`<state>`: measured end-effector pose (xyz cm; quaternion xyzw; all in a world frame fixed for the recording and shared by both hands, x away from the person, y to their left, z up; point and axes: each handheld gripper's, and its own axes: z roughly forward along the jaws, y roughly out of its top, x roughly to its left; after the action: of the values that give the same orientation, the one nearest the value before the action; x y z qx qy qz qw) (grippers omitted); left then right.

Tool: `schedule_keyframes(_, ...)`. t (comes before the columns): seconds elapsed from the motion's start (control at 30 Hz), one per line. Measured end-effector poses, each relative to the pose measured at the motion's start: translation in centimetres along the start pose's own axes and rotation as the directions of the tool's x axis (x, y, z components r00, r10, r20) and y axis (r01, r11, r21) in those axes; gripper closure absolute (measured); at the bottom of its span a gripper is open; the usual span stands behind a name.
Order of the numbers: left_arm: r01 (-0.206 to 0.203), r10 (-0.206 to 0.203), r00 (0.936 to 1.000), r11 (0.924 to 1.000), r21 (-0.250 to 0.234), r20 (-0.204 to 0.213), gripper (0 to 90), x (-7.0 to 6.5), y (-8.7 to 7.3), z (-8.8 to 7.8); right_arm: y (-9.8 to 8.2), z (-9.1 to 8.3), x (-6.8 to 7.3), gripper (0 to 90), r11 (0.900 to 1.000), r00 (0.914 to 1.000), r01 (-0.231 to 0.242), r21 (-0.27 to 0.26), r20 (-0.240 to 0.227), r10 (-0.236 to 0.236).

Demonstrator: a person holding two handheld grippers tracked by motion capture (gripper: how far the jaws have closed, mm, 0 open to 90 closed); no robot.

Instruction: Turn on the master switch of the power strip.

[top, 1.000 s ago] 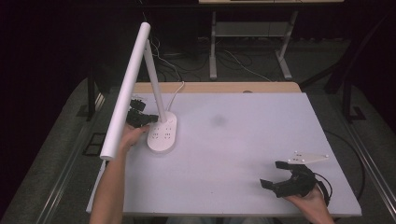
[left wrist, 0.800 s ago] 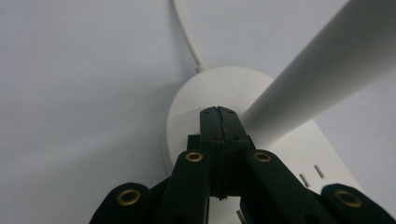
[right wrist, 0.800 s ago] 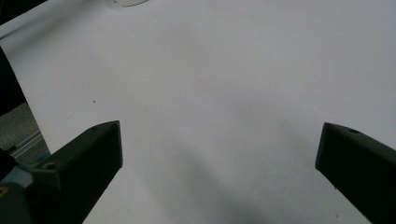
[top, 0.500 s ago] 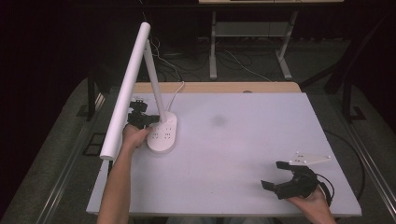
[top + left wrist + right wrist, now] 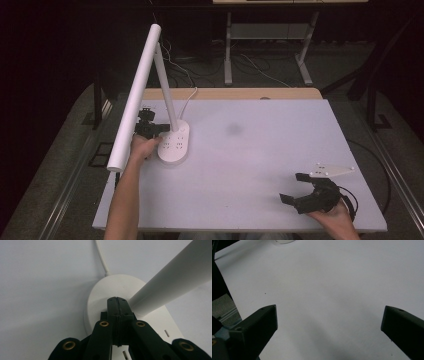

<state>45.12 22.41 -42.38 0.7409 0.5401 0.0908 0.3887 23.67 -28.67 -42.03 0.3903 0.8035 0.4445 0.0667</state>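
A white desk lamp stands at the table's left: an oval base (image 5: 175,145) with small buttons, a slanted stem (image 5: 165,85) and a long tube head (image 5: 137,95). My left gripper (image 5: 161,128) sits at the base's left edge beside the stem. In the left gripper view its jaws are pressed together, and the gripper (image 5: 116,302) lies over the base (image 5: 100,297), right by the stem (image 5: 172,277), with nothing held. My right gripper (image 5: 292,187) rests at the table's near right, its jaws wide apart. In its own view the gripper (image 5: 332,322) is above bare table.
The white table top (image 5: 260,150) carries a faint dark smudge (image 5: 233,129) near its middle. The lamp's white cable (image 5: 189,96) runs off the far edge. A wooden strip (image 5: 235,93) borders the back, and table legs and cords stand on the floor beyond.
The left forearm has shifted slightly; both grippers stay in about the same places.
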Motion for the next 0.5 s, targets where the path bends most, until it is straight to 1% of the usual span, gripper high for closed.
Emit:
schedule_keyframes(0.1,-0.01,0.01,0.9999,0.9999,0.008,-0.006,90.0,-0.04,0.13,-0.03,-0.02,0.03,-0.06,0.1,1.0,1.0,-0.002,0.0,-0.001,0.002)
schedule_keyframes(0.3,-0.021,0.021,0.9997,0.9998,0.001,-0.013,90.0,-0.24,0.23,-0.1,-0.08,0.14,-0.14,0.1,1.0,0.9999,-0.011,0.004,-0.001,0.011)
schedule_keyframes(0.33,-0.039,0.039,0.9989,0.9992,-0.001,-0.027,90.0,-0.4,0.27,-0.06,-0.09,0.14,-0.16,0.1,1.0,0.9999,-0.012,0.003,0.0,0.012)
schedule_keyframes(0.37,-0.05,0.05,0.9977,0.9987,0.0,-0.045,90.0,-0.59,0.28,-0.04,-0.1,0.13,-0.19,0.1,1.0,0.9999,-0.01,0.003,-0.001,0.01)
schedule_keyframes(0.4,-0.059,0.058,0.9968,0.9983,-0.006,-0.054,90.0,-0.77,0.32,0.02,-0.11,0.13,-0.26,0.1,1.0,1.0,-0.004,-0.002,0.003,0.004)
schedule_keyframes(0.43,-0.06,0.059,0.9963,0.9981,-0.011,-0.062,90.0,-0.9,0.43,0.02,-0.13,0.09,-0.24,0.1,1.0,0.9999,-0.011,0.0,0.003,0.011)
schedule_keyframes(0.47,-0.072,0.071,0.9951,0.9974,-0.008,-0.069,90.0,-0.85,0.58,0.0,-0.14,0.07,-0.23,0.1,1.0,0.9999,-0.015,0.0,0.003,0.015)
schedule_keyframes(0.5,-0.066,0.065,0.9949,0.9978,-0.007,-0.078,90.0,-0.88,0.69,-0.01,-0.15,0.09,-0.26,0.1,1.0,0.9999,-0.016,0.0,0.002,0.016)
